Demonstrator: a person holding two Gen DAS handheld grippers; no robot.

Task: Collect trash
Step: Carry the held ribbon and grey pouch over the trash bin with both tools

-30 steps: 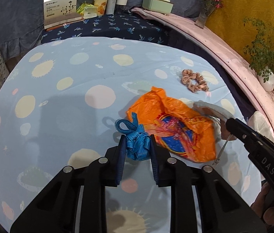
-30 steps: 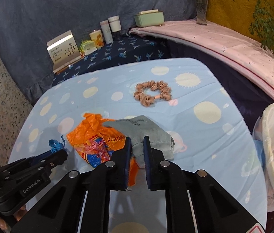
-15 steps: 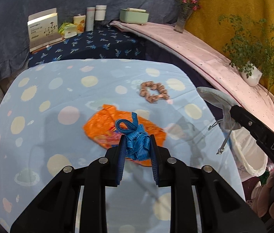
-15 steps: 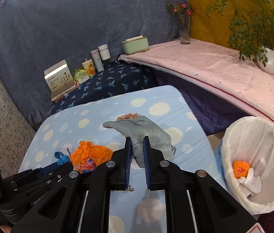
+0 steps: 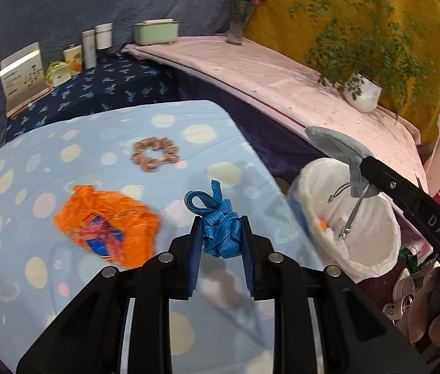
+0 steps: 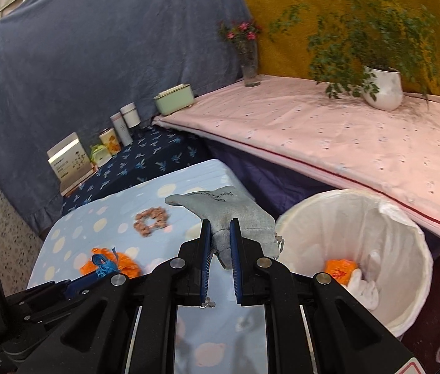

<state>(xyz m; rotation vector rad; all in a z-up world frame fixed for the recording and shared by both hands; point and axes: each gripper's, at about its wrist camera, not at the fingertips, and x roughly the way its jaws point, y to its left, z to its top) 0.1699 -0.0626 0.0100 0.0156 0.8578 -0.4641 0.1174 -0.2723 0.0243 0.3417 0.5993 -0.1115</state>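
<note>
My left gripper (image 5: 221, 237) is shut on a crumpled blue tape (image 5: 220, 232) and holds it above the right part of the light-blue spotted table (image 5: 110, 134). My right gripper (image 6: 220, 243) is shut on a grey drawstring pouch (image 6: 223, 212), held in the air just left of the white-lined trash bin (image 6: 413, 233). In the left wrist view the pouch (image 5: 341, 149) hangs over the bin (image 5: 385, 249). An orange plastic bag (image 5: 107, 224) and a pink scrunchie (image 5: 154, 154) lie on the table. The bin holds orange (image 6: 341, 269) and white scraps.
A dark blue bench behind the table carries a box (image 5: 21, 76), cans and tubes. A pink-covered ledge (image 6: 329, 137) on the right holds a green box, a flower vase (image 6: 249, 62) and a potted plant (image 6: 382, 87). Cans lie on the floor beside the bin.
Both grippers have lifted and swung right toward the bin with their loads. The pouch is now at the bin's edge and the orange bag lies left of the blue tape.
</note>
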